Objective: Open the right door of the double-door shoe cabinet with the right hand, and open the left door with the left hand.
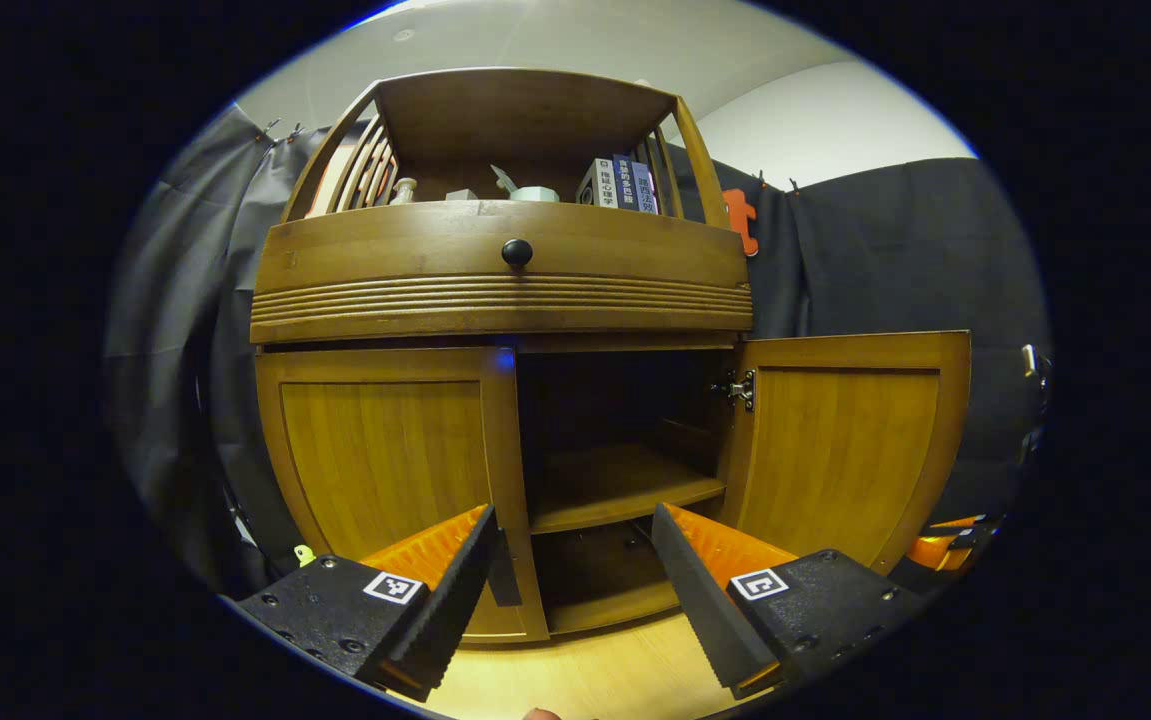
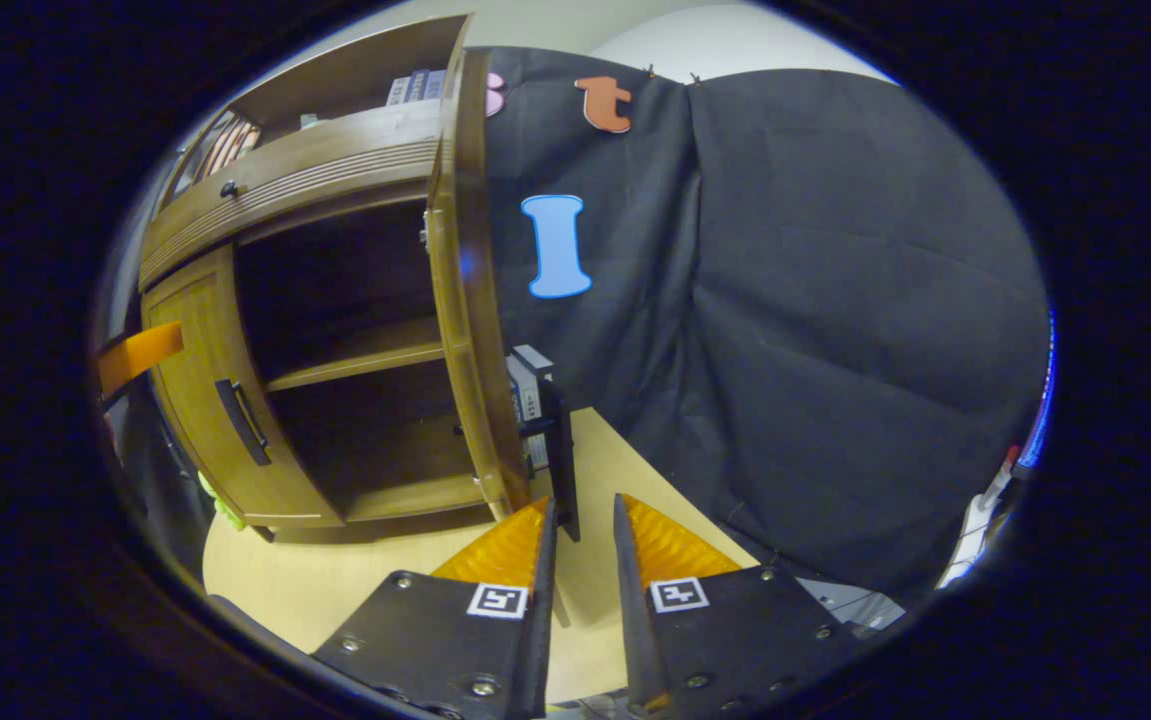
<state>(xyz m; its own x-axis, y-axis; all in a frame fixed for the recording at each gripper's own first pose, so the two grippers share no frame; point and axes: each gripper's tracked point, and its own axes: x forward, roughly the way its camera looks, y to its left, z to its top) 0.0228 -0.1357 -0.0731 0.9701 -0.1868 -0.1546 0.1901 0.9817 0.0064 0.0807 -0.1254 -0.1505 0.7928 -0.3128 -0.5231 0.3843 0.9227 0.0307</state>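
Note:
The wooden shoe cabinet [image 1: 500, 300] faces me in the left gripper view. Its left door [image 1: 385, 450] is closed; its right door [image 1: 845, 450] is swung wide, baring two dark shelves [image 1: 615, 485]. My left gripper [image 1: 573, 515] is open low before the left door's inner edge, and that door's dark handle [image 1: 505, 568] sits just inside its left finger, with no grip on it. In the right gripper view the right door [image 2: 465, 300] stands edge-on. Its dark bar handle [image 2: 562, 460] hangs just beyond my right gripper [image 2: 583, 502], whose fingers stand a narrow gap apart, not pressing on it.
A drawer with a round knob [image 1: 517, 252] runs above the doors, and books [image 1: 625, 183] and small items fill the open top shelf. Black cloth [image 2: 815, 330] hangs behind and to the right. The floor [image 2: 335, 580] is pale wood. A small box [image 2: 532, 400] stands behind the open door.

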